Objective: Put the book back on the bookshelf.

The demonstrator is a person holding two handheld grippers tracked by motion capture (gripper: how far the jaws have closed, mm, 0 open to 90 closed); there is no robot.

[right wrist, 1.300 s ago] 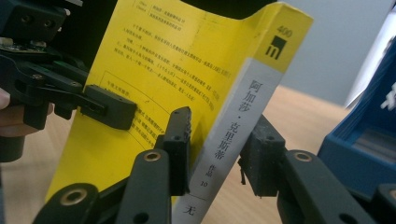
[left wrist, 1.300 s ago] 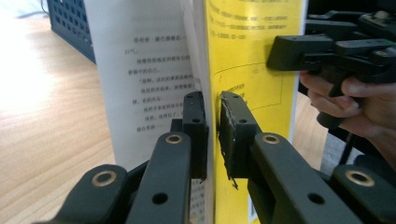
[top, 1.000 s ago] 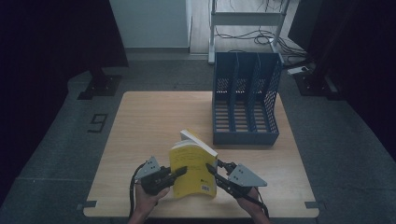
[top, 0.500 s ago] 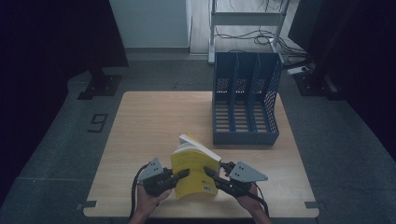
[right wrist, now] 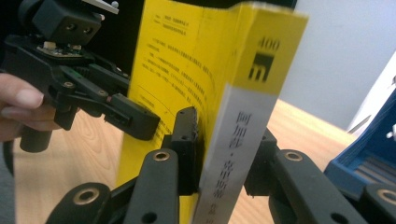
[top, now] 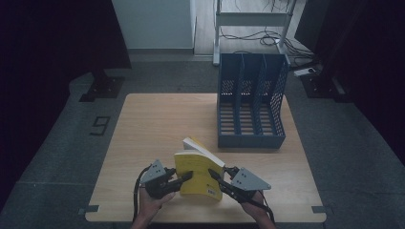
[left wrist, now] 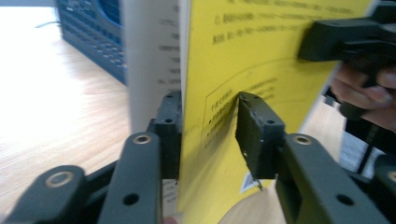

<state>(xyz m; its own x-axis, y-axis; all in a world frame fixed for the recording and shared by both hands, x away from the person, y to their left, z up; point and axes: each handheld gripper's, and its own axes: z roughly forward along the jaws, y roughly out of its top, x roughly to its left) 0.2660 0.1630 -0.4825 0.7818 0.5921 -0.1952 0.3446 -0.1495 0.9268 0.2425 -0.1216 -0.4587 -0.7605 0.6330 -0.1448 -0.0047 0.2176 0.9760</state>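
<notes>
Holding a yellow book [top: 198, 171] upright near the front edge of the table [top: 157, 124], between my two grippers. High view: left gripper [top: 184, 177] meets the book's left edge, right gripper [top: 213, 175] its right edge; my hands sit behind them at the bottom of the frame. The book stands tilted, white page block showing along the top. A blue file rack [top: 250, 102] with three slots stands on the far right of the table, well apart from the book. Jaw gaps too small to judge here.

Left gripper view: adds the grip detail. My jaws straddle the yellow cover [left wrist: 243, 65]; one pad lies against the cover's inner side beside the white pages [left wrist: 152, 56], the other pad sits just off its printed face, a thin gap visible. Jaws narrowly open, so contact on one side only as far as I can tell. The other gripper [left wrist: 345, 39] holds the far edge, fingers [left wrist: 369, 91] behind it. Rack corner top left.

Right gripper view: shows the spine [right wrist: 245, 135], grey-white with dark characters, yellow top marked "400". My jaws are closed onto the spine edge, pads touching both sides. The left gripper [right wrist: 135, 122] and hand [right wrist: 21, 112] show beyond the cover.
</notes>
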